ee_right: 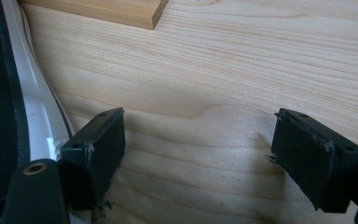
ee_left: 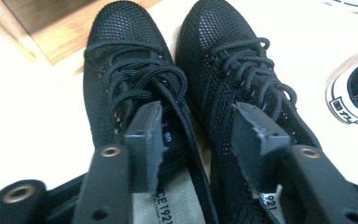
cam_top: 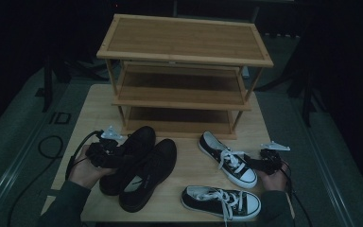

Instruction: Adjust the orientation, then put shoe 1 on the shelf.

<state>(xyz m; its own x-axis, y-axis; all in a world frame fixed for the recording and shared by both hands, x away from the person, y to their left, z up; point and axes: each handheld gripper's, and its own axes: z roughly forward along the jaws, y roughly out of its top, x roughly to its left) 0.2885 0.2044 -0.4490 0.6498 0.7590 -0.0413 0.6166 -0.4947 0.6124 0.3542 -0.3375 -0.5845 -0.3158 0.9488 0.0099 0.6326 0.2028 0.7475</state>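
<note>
Two black mesh lace-up shoes lie side by side on the table, one [cam_top: 137, 142] to the left and one [cam_top: 153, 168] to the right. My left gripper [cam_top: 108, 153] is at their heel ends. In the left gripper view it [ee_left: 203, 135] stands open. One jaw hangs over the left shoe's [ee_left: 121, 60] opening, the other over the right shoe's [ee_left: 223, 56], and the two inner collars lie between them untouched. My right gripper [cam_top: 264, 161] rests at the table's right and is open [ee_right: 196, 149] over bare wood, beside a sneaker's white sole [ee_right: 32, 107].
Two black-and-white lace-up sneakers lie right of centre, one [cam_top: 227, 158] angled toward the rack and one [cam_top: 220, 201] near the front edge. A three-tier wooden shoe rack [cam_top: 184, 42] stands at the back of the light wooden table [cam_top: 94, 109]. Its base board [ee_right: 121, 11] is ahead of my right gripper.
</note>
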